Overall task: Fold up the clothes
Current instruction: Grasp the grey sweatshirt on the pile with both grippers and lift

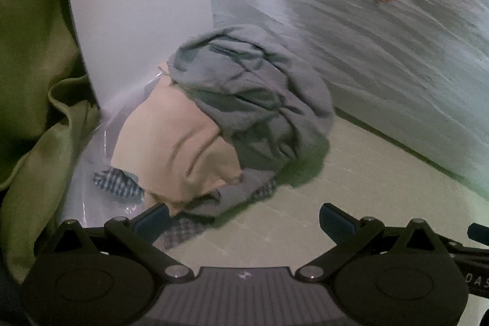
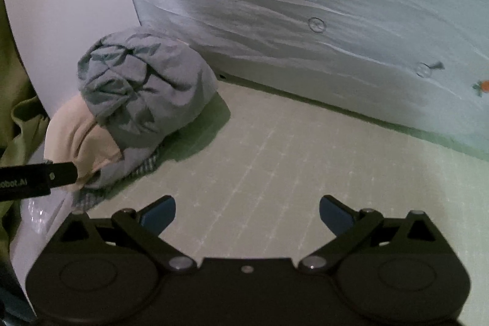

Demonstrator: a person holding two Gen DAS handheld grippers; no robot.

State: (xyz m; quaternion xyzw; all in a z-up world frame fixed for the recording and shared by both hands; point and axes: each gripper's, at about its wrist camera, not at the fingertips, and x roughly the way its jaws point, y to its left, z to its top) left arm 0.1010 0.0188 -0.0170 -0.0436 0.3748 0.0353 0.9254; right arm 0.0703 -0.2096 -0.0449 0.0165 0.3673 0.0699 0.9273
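Nearest to you, both grippers are spread wide with nothing between the fingers: the left gripper point(image 1: 244, 217) hangs right at the near edge of the laundry heap, its left fingertip just beside the checked cloth point(image 1: 117, 184), and the right gripper point(image 2: 247, 214) sits over bare mat point(image 2: 290, 173)

So you haven't really started, I'd say. Nothing looks folded or laid flat, and the whole pile is still to do. In the left view it sits around 11 o'clock from the gripper: a peach garment point(image 1: 174, 142) in front, a scrunched grey garment point(image 1: 259, 100) bundled on top and behind, checked fabric poking out underneath. My guess is you'd pull one piece onto the open mat first

Writing: in the right view, at 9 o'clock, the black bar of the other tool reads "obot.AI" with the start cut off. In the left view "DAS" shows at 3 o'clock, also cut off

Further back there's a white panel point(image 2: 67, 20) behind the pile, green fabric point(image 1: 30, 51) at 9 o'clock, and a pale sheet point(image 2: 305, 5) printed with little carrots at 12 to 2 o'clock. Some lettering on it is too blurred to read
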